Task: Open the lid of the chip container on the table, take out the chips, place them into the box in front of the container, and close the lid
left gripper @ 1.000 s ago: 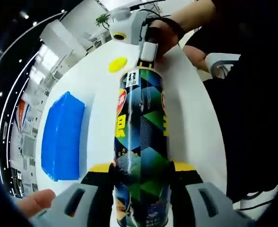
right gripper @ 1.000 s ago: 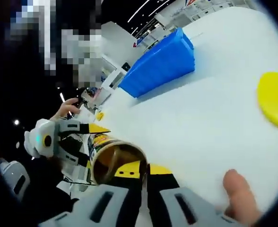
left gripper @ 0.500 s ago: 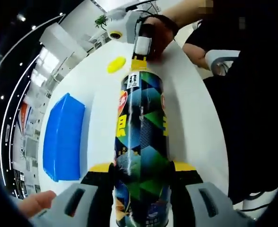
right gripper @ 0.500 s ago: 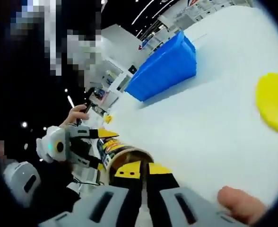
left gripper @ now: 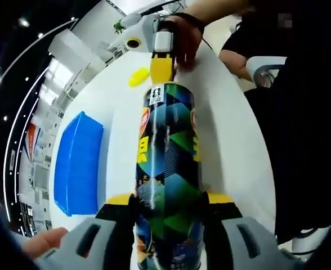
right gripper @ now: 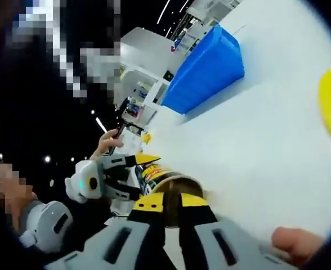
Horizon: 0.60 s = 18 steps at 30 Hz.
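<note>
Right tool (left gripper: 161, 66) backed off rim; chip container (left gripper: 168, 169) lidless, dark geometric print.

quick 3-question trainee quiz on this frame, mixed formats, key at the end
1. True or false: the lid sits on the can.
2. Which tongs clamp the can's body? A) left tongs B) right tongs C) neither
3. Fill in: the box on the table is coloured ____.

Key
1. False: the yellow lid lies on the table, apart from the can, whose mouth is open in the right gripper view.
2. A: the left jaws press the can's sides, while the right tongs sit closed at its open mouth.
3. Blue.
</note>
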{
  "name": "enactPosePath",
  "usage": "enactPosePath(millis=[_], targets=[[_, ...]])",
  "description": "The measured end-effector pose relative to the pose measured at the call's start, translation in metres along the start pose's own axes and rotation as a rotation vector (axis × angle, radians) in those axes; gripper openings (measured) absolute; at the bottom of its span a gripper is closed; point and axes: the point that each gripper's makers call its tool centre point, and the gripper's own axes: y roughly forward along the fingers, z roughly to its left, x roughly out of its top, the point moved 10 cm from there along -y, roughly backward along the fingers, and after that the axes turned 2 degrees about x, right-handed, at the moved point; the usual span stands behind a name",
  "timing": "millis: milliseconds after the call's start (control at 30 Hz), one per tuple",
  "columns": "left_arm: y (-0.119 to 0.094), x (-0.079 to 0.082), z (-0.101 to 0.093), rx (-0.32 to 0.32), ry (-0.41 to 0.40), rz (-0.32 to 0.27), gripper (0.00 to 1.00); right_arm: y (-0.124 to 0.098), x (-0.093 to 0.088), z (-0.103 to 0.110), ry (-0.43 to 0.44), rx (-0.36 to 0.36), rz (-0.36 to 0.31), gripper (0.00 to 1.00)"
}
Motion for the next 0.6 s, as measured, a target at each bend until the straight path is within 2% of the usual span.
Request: enactPosePath(millis=[133,200,267,367,433,467,600], targets=[[0.001,-0.001,-0.001,0.003,-0.001,0.004,0.49,0.001,0.002,-0.002,0.012,-0.015,-0.008,0.06],[0.001,-0.001,-0.002,0.000,0.005,0.002,0.49,0.001,0.002,0.000,-0.013,0.011,0.007,0.02],[0.001,-0.001,-0.003,0.002,0.004,0.003,0.49,0.001,0.003,0.001,0.025,-0.018,0.022,0.00],[0.000,-0.001,-0.005,0.007,0.006,0.001,0.49,0.001,0.003,0.005,0.008,-0.039,0.028,0.00],[-0.001,-0.001,-0.006,0.009,0.006,0.001,0.49,0.000,0.002,0.008,-0.025,-0.080,0.022,0.00],[-0.001,-0.001,-0.006,0.009,0.005,-0.001,0.49,-0.002,0.003,0.011,-0.057,-0.124,0.023,0.00],[-0.002,-0.002,-0.006,0.008,0.005,-0.004,0.49,-0.003,0.001,0.030,-0.267,-0.282,0.042,0.00]])
